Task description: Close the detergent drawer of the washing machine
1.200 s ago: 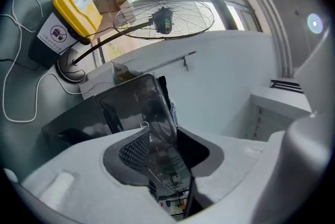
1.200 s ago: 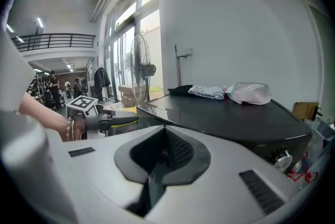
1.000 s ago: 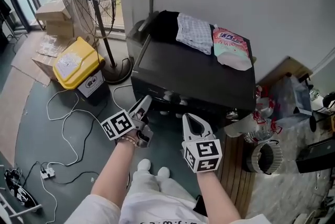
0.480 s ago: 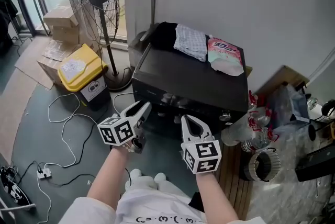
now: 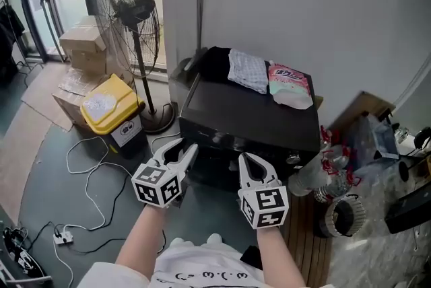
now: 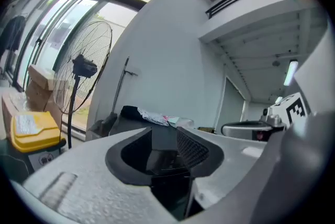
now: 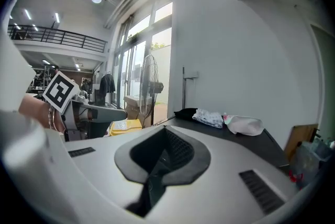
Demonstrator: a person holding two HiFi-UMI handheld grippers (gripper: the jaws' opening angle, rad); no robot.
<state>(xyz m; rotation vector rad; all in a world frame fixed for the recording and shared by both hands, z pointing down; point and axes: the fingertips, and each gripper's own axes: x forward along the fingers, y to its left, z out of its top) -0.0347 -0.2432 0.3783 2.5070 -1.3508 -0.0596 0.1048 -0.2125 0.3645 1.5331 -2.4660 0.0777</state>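
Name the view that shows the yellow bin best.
Head view: the yellow bin shows whole from above, lid and labelled front. The left gripper view catches it at the frame's left edge, its base hidden; the right gripper view shows only a sliver.

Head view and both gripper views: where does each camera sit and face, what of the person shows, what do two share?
Head view: on the head, steeply down at the washing machine; forearms, left gripper, right gripper show.
Left gripper view: on that gripper, along its jaws toward the machine; right gripper at right.
Right gripper view: likewise; left gripper at left.
Shared by all: the cloth on the machine.
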